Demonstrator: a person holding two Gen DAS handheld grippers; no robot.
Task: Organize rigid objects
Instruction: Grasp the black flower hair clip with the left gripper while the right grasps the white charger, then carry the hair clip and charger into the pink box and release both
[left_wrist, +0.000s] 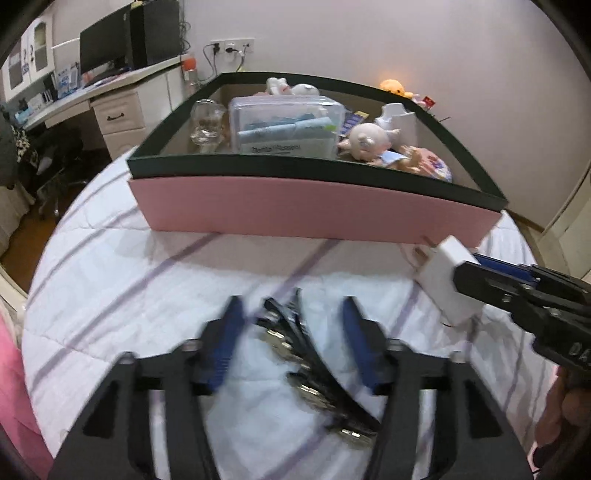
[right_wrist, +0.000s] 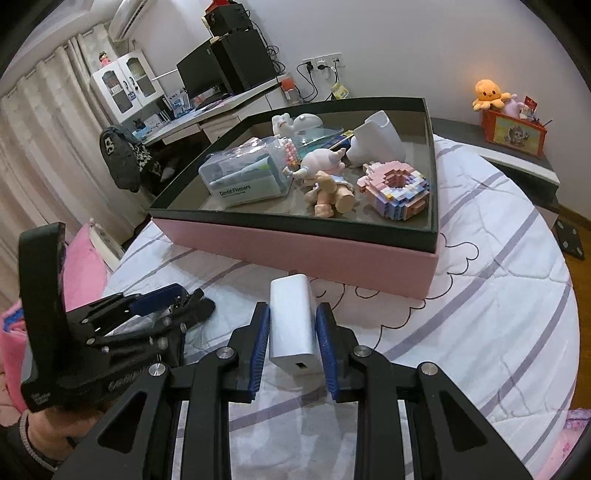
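My right gripper (right_wrist: 292, 321) is shut on a white charger block (right_wrist: 291, 325) and holds it above the bed, in front of the pink box (right_wrist: 295, 254). The block and right gripper also show in the left wrist view (left_wrist: 443, 280), at the right. My left gripper (left_wrist: 291, 314) is open, its blue fingers either side of a bundle of black and silver hair clips (left_wrist: 314, 365) lying on the bedspread. The box holds a clear dental-flosser case (right_wrist: 243, 173), a doll (right_wrist: 325, 177), a block-built donut (right_wrist: 395, 188), a white cup (right_wrist: 376, 144) and a glass jar (left_wrist: 207, 122).
The striped white bedspread (right_wrist: 480, 295) covers the bed. A desk with a monitor (right_wrist: 229, 70) stands behind on the left. A dark shelf with an orange plush octopus (right_wrist: 489, 94) is at the right. A pink pillow (right_wrist: 85, 269) lies at the left edge.
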